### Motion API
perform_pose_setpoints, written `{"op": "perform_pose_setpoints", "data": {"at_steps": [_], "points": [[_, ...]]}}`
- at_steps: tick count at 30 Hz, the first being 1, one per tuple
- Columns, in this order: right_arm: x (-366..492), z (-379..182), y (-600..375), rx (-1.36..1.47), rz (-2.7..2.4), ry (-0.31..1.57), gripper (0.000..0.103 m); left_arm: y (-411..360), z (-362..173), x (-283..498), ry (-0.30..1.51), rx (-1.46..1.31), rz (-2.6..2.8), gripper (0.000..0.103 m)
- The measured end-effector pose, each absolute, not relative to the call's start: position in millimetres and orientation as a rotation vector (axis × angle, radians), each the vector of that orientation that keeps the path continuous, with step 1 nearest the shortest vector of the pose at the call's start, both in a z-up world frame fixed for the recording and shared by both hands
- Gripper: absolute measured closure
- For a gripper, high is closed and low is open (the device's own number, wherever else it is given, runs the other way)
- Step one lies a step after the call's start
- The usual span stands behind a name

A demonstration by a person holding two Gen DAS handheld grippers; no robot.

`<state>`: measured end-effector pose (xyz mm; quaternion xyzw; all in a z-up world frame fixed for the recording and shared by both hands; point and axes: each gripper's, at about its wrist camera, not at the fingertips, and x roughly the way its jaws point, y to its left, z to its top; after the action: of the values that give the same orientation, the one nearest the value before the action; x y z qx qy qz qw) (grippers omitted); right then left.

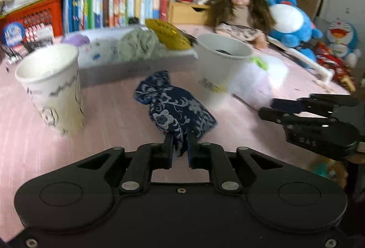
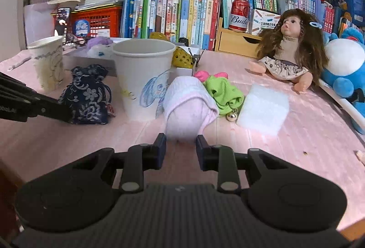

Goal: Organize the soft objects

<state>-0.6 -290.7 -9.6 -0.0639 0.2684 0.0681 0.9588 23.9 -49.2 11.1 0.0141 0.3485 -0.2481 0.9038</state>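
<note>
**Blue pouch pinched, pink sock between pads**

Left tongs (image 1: 180, 145) clamped on the bottom edge of the dark blue floral drawstring pouch (image 1: 174, 106), out on the pink bench (image 1: 109, 115) between two paper cups. Right tongs (image 2: 180, 145) narrow, pads flanking the rolled pink sock (image 2: 187, 106); contact impossible to tell. Green sock (image 2: 222, 92) and white foam block (image 2: 262, 108) just beside it
</note>
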Motion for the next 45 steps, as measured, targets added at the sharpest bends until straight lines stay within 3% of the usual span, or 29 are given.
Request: {"op": "perform_pose_setpoints", "data": {"at_steps": [1, 2, 3, 5, 8, 11, 21, 32, 37, 39, 42, 45], "points": [[-5.8, -7.3, -292.2, -0.124, 0.141, 0.540, 0.066, -46.5, 12.9, 21.0, 0.734, 0.017, -0.523, 0.087], [-9.6, -5.3, -294.0, -0.116, 0.137, 0.530, 0.059, -44.3, 14.9, 19.1, 0.741, 0.006, -0.525, 0.080], [-12.0, -3.6, -295.8, -0.110, 0.128, 0.518, 0.048, -43.1, 16.7, 18.0, 0.737, 0.001, -0.515, 0.060], [-10.4, -0.7, -299.2, -0.093, 0.116, 0.497, 0.040, -44.3, 19.1, 18.4, 0.701, 0.007, -0.488, 0.040], [3.1, 1.6, -305.1, -0.042, 0.094, 0.483, 0.035, -49.6, 19.7, 22.1, 0.645, 0.019, -0.433, 0.036], [17.9, -0.4, -309.2, 0.007, 0.103, 0.480, 0.032, -57.7, 14.2, 29.8, 0.592, 0.045, -0.381, 0.019], [41.3, -15.3, -294.4, -0.085, 0.103, 0.521, 0.029, -86.0, -10.2, 45.9, 0.537, 0.192, -0.354, 0.007], [47.0, -18.9, -292.7, -0.082, 0.102, 0.553, 0.029, -85.0, -18.0, 62.2, 0.595, 0.154, -0.348, 0.010], [50.0, -19.1, -292.9, -0.084, 0.103, 0.565, 0.030, -85.0, -18.0, 58.4, 0.571, 0.167, -0.326, 0.032], [48.8, -19.0, -291.9, -0.073, 0.108, 0.562, 0.050, -84.8, -16.6, 55.8, 0.561, 0.169, -0.306, 0.051], [42.9, -18.1, -287.5, -0.070, 0.086, 0.540, 0.065, -81.5, -11.3, 52.7, 0.561, 0.162, -0.309, 0.060], [36.6, -13.2, -284.9, -0.064, 0.057, 0.517, 0.071, -75.7, -3.5, 50.2, 0.572, 0.133, -0.331, 0.062]]}}
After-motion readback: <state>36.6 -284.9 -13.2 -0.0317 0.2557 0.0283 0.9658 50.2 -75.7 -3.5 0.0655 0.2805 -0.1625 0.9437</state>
